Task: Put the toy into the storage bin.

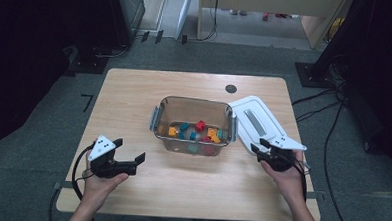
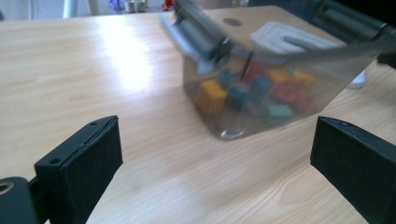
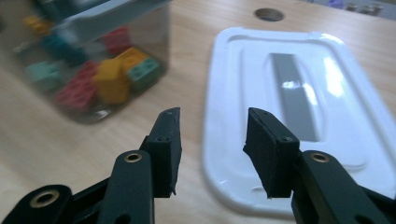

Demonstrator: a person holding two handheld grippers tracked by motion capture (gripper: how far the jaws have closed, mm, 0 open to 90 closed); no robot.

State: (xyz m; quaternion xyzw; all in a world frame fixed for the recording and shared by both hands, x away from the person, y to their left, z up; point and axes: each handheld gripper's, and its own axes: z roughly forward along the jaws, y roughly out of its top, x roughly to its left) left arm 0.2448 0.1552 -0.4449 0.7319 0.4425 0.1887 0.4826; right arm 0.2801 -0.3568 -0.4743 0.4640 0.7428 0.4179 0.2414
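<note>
A clear plastic bin (image 1: pixel 159 120) with grey side latches stands at the table's middle and holds several coloured bricks (image 1: pixel 200 125). Its white lid (image 1: pixel 256 120) lies flat on the table just right of it. My left gripper (image 1: pixel 129 151) is open near the front left, pointing at the bin (image 2: pixel 261 79), with nothing between its wide-apart jaws (image 2: pixel 217 158). My right gripper (image 1: pixel 259 145) is at the lid's near corner. It is open (image 3: pixel 212 144), its jaws over the near left edge of the lid (image 3: pixel 299 93), with the bin (image 3: pixel 93 51) to their left.
A dark round grommet hole (image 1: pixel 230 88) sits in the wooden table (image 1: pixel 134 98) behind the bin. Bare tabletop lies left of the bin and along the front edge. Cables and dark stands are on the floor around the table.
</note>
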